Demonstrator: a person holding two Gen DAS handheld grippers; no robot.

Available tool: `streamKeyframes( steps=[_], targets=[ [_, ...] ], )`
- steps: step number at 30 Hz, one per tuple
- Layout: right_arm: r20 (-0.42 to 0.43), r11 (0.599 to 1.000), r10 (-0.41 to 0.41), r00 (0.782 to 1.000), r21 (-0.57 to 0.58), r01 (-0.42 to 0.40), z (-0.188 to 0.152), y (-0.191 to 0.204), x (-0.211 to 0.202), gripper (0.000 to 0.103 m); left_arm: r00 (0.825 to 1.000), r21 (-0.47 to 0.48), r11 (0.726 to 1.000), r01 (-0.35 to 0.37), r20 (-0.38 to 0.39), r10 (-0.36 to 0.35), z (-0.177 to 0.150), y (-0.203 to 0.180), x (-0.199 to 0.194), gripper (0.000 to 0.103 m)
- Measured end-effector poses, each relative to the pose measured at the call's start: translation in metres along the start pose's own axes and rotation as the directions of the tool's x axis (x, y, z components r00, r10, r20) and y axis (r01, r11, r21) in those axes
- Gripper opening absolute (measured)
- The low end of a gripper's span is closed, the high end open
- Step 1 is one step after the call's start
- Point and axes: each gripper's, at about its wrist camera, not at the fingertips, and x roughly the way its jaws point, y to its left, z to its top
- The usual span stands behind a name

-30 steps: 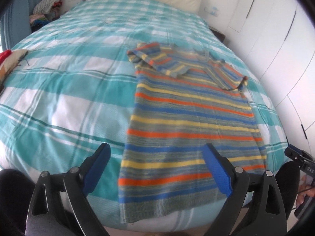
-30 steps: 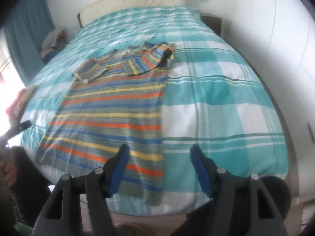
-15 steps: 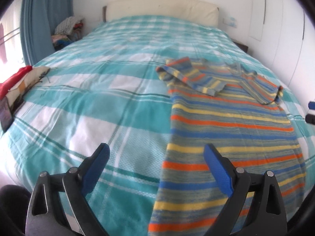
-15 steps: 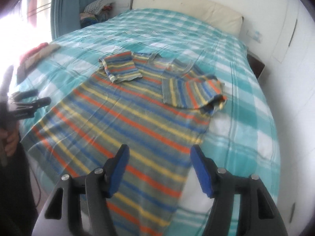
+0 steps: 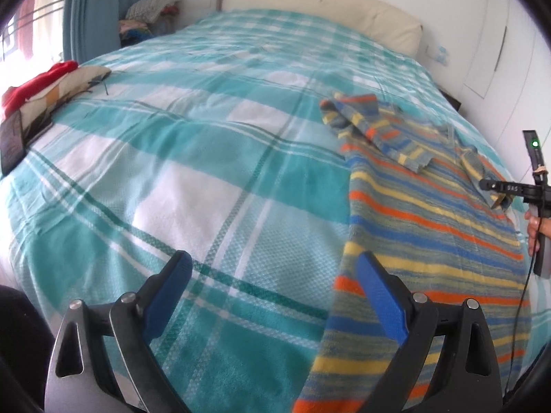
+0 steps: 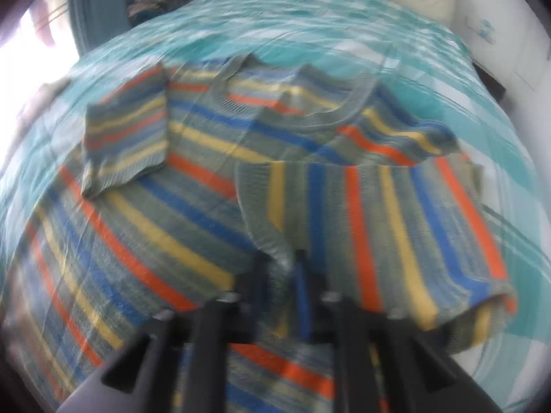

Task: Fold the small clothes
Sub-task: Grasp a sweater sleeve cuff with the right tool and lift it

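A: Lower frame, left wrist view. What do the fingers of the left gripper (image 5: 272, 296) show?

B: They stand wide apart with nothing between them, above the bed (image 5: 193, 179); the right finger overlaps the near edge of the striped sweater (image 5: 427, 227).

A: And the right gripper (image 6: 280, 275), bottom centre of the blurred right wrist view?

B: Its fingers are drawn together. The cuff edge of the folded-in sleeve (image 6: 378, 220) appears pinched between them, though blur leaves the contact uncertain.

A: Where does the garment lie?

B: Flat on the bed at the right of the left wrist view, hem nearest, both sleeves folded across the chest, neckline (image 6: 296, 103) farthest.

A: How should it handle?

B: Judged a soft, light, stretchy knit: it will sag and drag on the cover. Hold at ribbed edges or corners, not mid-panel.

A: Beyond it?

B: A pillow (image 5: 327, 10) at the headboard, upper frame.
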Motion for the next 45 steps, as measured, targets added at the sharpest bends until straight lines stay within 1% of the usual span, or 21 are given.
streamKeyframes(
  steps=[3,5,8,10,14,16,18,19,20,21,22,23,24,25,28,29,32,34,36,40,45],
  targets=[
    [0.117,0.990,-0.041,0.992,0.136,0.025,-0.010,-0.057,-0.053,0.005,1.000,-0.021,1.000,0.009,-0.002,-0.010,0.001,0.003,0.000,0.097],
    [0.173,0.962,-0.107,0.979,0.268,0.058,-0.028,-0.109,-0.089,0.005,1.000,-0.042,0.999,0.018,0.004,-0.018,0.002,0.007,-0.001,0.097],
    [0.207,0.879,-0.219,0.954,0.465,0.101,-0.074,-0.184,-0.131,0.006,1.000,-0.077,0.997,0.031,0.008,-0.030,0.001,0.013,0.000,0.097],
    [0.202,0.820,-0.253,0.946,0.564,0.098,-0.107,-0.219,-0.142,0.006,0.999,-0.103,0.994,0.044,-0.008,-0.045,0.001,0.016,0.006,0.097],
    [0.233,0.736,-0.158,0.960,0.676,-0.043,-0.155,-0.253,-0.128,0.006,0.997,-0.160,0.985,0.060,-0.032,-0.066,-0.001,0.021,0.017,0.097],
    [0.284,0.705,-0.098,0.954,0.696,-0.135,-0.166,-0.256,-0.116,0.007,0.998,-0.151,0.987,0.054,-0.018,-0.057,-0.001,0.019,0.017,0.097],
    [0.326,0.665,-0.054,0.944,0.717,-0.210,-0.174,-0.258,-0.106,0.013,0.999,-0.132,0.990,0.043,-0.012,-0.045,-0.003,0.017,0.016,0.097],
    [0.341,0.636,-0.029,0.940,0.731,-0.246,-0.178,-0.260,-0.105,0.019,0.999,-0.123,0.992,0.036,-0.009,-0.037,-0.004,0.015,0.016,0.097],
    [0.365,0.610,-0.005,0.931,0.739,-0.287,-0.179,-0.263,-0.103,0.031,1.000,-0.115,0.993,0.029,-0.008,-0.030,-0.005,0.014,0.017,0.097],
    [0.382,0.596,0.006,0.924,0.741,-0.310,-0.179,-0.264,-0.103,0.037,1.000,-0.105,0.994,0.018,-0.006,-0.019,-0.006,0.012,0.017,0.097],
    [0.380,0.594,0.001,0.925,0.744,-0.306,-0.178,-0.264,-0.101,0.038,1.000,-0.094,0.996,0.007,-0.005,-0.008,-0.006,0.010,0.018,0.097],
    [0.367,0.592,-0.006,0.930,0.751,-0.293,-0.177,-0.266,-0.100,0.035,1.000,-0.083,0.997,-0.001,-0.006,0.000,-0.006,0.008,0.019,0.097],
    [0.348,0.589,-0.014,0.938,0.761,-0.273,-0.179,-0.267,-0.098,0.028,1.000,-0.070,0.998,-0.010,-0.006,0.010,-0.007,0.006,0.020,0.097],
    [0.316,0.585,-0.031,0.948,0.775,-0.239,-0.181,-0.269,-0.096,0.002,1.000,-0.057,0.998,-0.020,-0.005,0.020,-0.007,0.003,0.021,0.097],
    [0.280,0.550,-0.085,0.956,0.813,-0.190,-0.193,-0.276,-0.099,0.003,0.999,-0.027,0.999,-0.034,-0.005,0.034,-0.008,0.000,0.022,0.097],
    [0.264,0.552,-0.104,0.959,0.817,-0.165,-0.194,-0.276,-0.101,0.002,0.999,-0.021,0.999,-0.036,-0.005,0.036,-0.009,0.000,0.022,0.097],
    [0.187,0.597,-0.164,0.969,0.800,-0.053,-0.187,-0.269,-0.103,0.002,0.999,-0.020,0.999,-0.037,-0.008,0.036,-0.009,0.000,0.023,0.097],
    [0.130,0.637,-0.217,0.967,0.770,0.040,-0.180,-0.259,-0.100,0.002,0.999,-0.019,0.999,-0.036,-0.011,0.036,-0.009,0.000,0.024,0.098],
    [0.094,0.658,-0.247,0.964,0.747,0.096,-0.176,-0.254,-0.096,0.002,0.999,-0.015,0.999,-0.035,-0.014,0.035,-0.009,0.000,0.023,0.098],
    [0.109,0.636,-0.242,0.964,0.768,0.073,-0.186,-0.261,-0.098,0.000,0.999,0.003,0.999,-0.034,-0.025,0.034,-0.009,-0.001,0.023,0.098],
    [0.077,0.597,-0.279,0.957,0.795,0.110,-0.197,-0.262,-0.111,0.001,0.997,0.012,1.000,-0.021,-0.075,0.021,-0.008,0.002,0.005,0.098]
  ],
)
